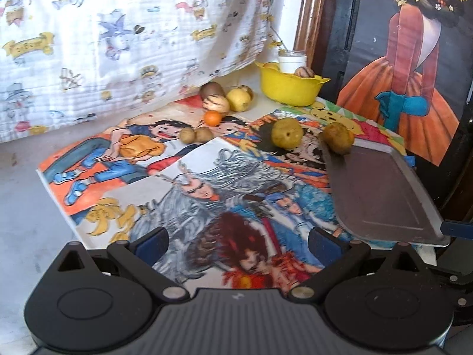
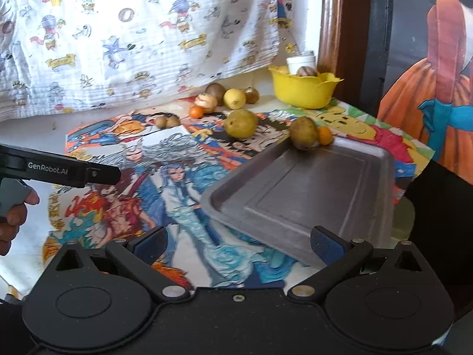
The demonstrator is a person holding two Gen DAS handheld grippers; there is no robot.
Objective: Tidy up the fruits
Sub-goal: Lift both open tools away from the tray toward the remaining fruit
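Observation:
Several fruits lie on a cartoon-printed mat: a green-yellow pear (image 1: 286, 133) (image 2: 240, 123), a brownish fruit (image 1: 338, 138) (image 2: 303, 133) at the far rim of a dark metal tray (image 1: 381, 195) (image 2: 310, 189), a small orange (image 1: 212, 118) (image 2: 196, 111), two small brown fruits (image 1: 195, 135) (image 2: 167, 122), and a cluster with a lemon (image 1: 239, 99) (image 2: 234, 98). A yellow bowl (image 1: 291, 87) (image 2: 303, 90) holds more fruit. My left gripper (image 1: 238, 244) is open above the mat. My right gripper (image 2: 238, 244) is open, its right finger over the tray's near edge.
A cartoon-print cloth (image 1: 118, 38) hangs behind the mat. A white jar (image 1: 292, 60) stands behind the bowl. A painted panel (image 1: 408, 74) and wooden frame (image 1: 307, 14) stand at the right. The left gripper's body (image 2: 59, 171) and a hand (image 2: 14, 216) show at the left.

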